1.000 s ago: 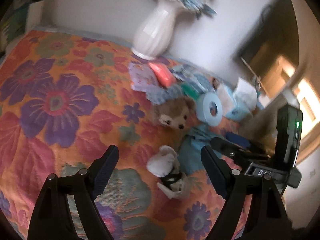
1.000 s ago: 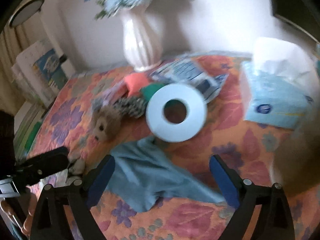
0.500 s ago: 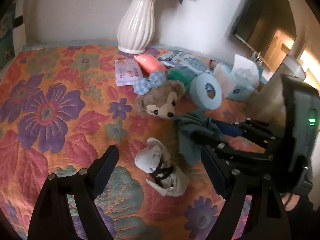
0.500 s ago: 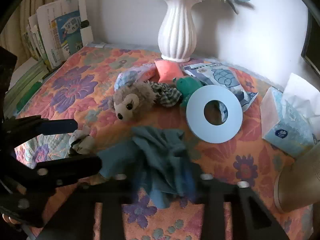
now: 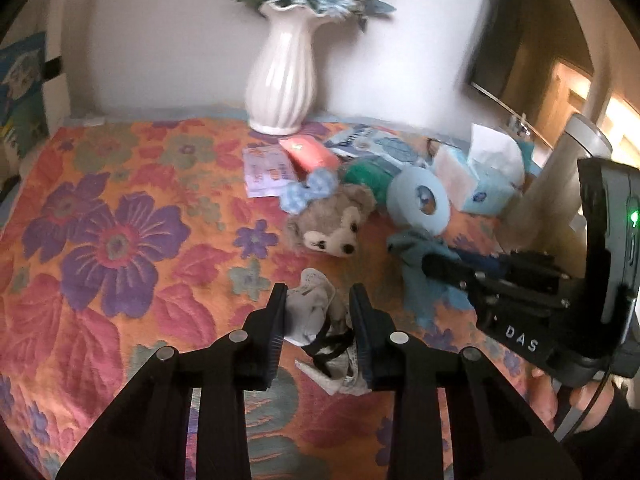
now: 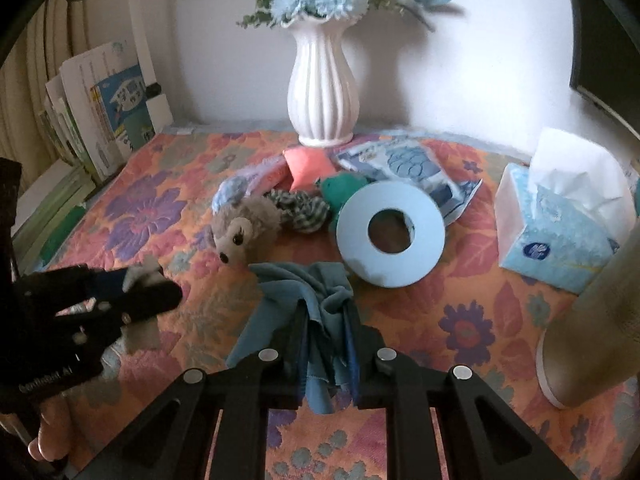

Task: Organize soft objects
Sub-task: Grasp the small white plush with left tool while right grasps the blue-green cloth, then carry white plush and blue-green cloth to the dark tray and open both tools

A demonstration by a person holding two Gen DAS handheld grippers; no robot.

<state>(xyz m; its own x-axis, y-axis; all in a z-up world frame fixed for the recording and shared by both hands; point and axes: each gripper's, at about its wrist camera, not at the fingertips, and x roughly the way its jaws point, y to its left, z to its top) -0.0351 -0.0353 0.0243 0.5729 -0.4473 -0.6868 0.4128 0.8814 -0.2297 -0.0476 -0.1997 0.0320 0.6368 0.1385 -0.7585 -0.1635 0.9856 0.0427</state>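
Note:
A small white cloth item with a black strap (image 5: 310,308) lies on the floral tablecloth (image 5: 112,240). My left gripper (image 5: 318,300) is closing its jaws on it, and the pads press its sides. A crumpled blue cloth (image 6: 304,284) sits bunched between the pads of my right gripper (image 6: 325,320), whose jaws are closing too. In the left wrist view the right gripper (image 5: 440,268) reaches in from the right. The left gripper (image 6: 160,288) shows at the left in the right wrist view. Just behind both lies a grey plush bear (image 6: 244,228).
A pale blue ring (image 6: 352,240) leans by a green soft item (image 6: 342,192) and a pink pouch (image 6: 306,166). A white vase (image 6: 322,88) stands at the back wall. A tissue box (image 6: 556,232) and a beige cylinder (image 6: 592,328) stand right, books (image 6: 100,120) left.
Both grippers went from wide open to closed: the left on the white cloth item, the right on the blue cloth, which is now bunched up. The left gripper rolled slightly.

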